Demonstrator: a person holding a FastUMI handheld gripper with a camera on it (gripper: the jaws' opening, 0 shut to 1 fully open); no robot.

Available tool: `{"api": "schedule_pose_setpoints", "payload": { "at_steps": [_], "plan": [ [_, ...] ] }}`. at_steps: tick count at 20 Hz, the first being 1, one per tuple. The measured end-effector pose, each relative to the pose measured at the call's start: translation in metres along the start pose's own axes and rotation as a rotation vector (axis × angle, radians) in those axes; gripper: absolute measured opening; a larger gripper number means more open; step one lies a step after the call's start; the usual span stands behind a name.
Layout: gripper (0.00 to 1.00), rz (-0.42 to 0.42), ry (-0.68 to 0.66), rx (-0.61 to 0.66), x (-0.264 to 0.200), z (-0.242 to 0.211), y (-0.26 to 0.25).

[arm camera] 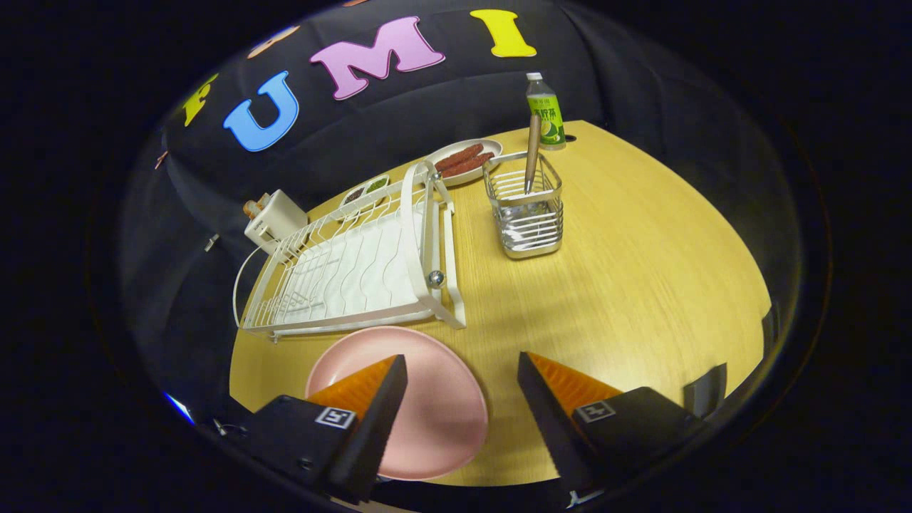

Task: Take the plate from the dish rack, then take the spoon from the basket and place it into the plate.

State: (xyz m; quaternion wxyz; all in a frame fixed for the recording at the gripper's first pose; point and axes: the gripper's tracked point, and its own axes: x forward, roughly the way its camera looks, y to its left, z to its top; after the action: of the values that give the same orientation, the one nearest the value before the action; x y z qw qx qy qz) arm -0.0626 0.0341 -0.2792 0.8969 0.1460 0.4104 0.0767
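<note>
Our gripper (463, 388) hangs wide open and empty over the plate (427, 406) beside the rack (356, 271), with bare table (641, 285) before the basket (526, 214).

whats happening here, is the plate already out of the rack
Yes. The pink plate lies flat on the wooden table, just in front of the white dish rack, partly under the left finger of the tool. The tool is open and holds nothing. The spoon stands upright in the wire basket beyond the fingers, so picking it up looks like the next step.
</note>
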Motion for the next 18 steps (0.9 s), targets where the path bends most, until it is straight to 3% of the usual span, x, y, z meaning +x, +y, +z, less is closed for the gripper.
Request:
{"api": "schedule_pose_setpoints", "payload": {
  "at_steps": [4, 8, 14, 18],
  "plan": [
    [0.98, -0.076, -0.173, -0.116, -0.028, 0.064, -0.024],
    [0.99, -0.093, -0.32, -0.252, -0.034, 0.134, -0.038],
    [0.98, -0.016, -0.394, -0.315, 0.007, 0.204, -0.046],
    [0.98, 0.003, -0.383, -0.309, 0.054, 0.225, -0.062]
  ]
}}
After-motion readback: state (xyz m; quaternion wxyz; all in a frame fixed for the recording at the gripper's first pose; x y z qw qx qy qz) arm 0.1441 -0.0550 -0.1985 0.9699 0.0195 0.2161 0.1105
